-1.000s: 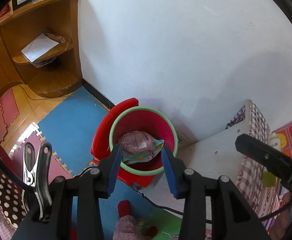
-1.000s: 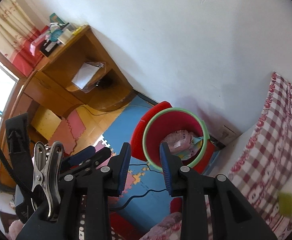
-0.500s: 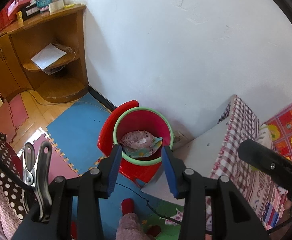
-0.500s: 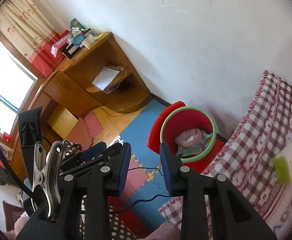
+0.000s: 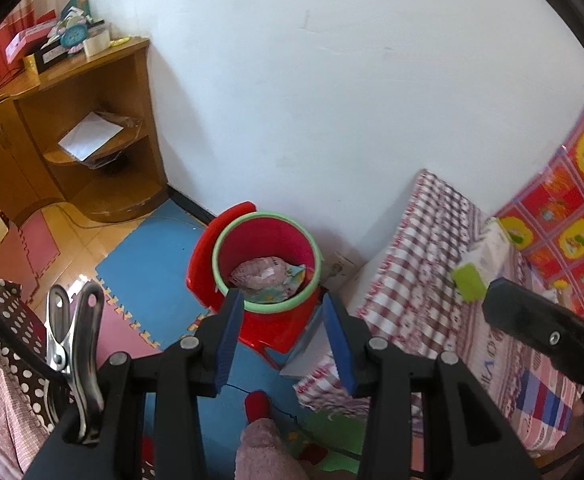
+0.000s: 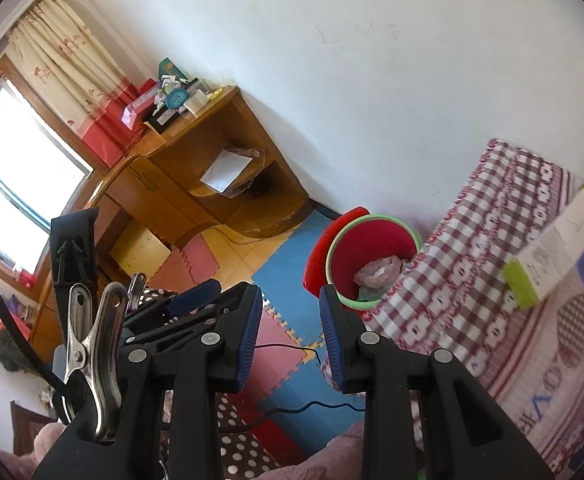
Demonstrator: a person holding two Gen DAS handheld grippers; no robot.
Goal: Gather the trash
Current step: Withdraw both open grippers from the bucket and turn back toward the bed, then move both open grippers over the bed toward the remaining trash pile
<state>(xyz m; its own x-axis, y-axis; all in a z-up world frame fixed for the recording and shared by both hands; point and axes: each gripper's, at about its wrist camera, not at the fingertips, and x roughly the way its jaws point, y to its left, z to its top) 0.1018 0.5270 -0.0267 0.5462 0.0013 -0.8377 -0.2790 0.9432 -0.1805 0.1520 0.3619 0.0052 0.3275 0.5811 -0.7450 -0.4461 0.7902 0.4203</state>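
Note:
A red bin with a green rim (image 5: 220, 249) stands on the floor against the white wall, beside the bed's corner. Crumpled pink and patterned trash (image 5: 266, 274) lies inside it. My left gripper (image 5: 282, 306) hangs above and short of the bin, open, with nothing between its blue pads. In the right wrist view the bin (image 6: 371, 240) is farther off, partly hidden by the bed cover, with the trash (image 6: 375, 272) showing inside. My right gripper (image 6: 290, 300) is open and empty too. A white box with green ends (image 5: 477, 268) (image 6: 551, 252) lies on the bed.
The bed with a checked cover (image 5: 419, 280) (image 6: 487, 264) fills the right side. A wooden corner shelf (image 5: 92, 132) (image 6: 228, 168) holding papers stands at the left. Blue and pink foam mats (image 5: 144, 256) cover the floor, and a black cable (image 6: 292, 348) runs across them.
Both grippers have risen and drawn back from the bin, which now looks smaller and farther. More of the bed and the box on it has come into view. Jaws unchanged.

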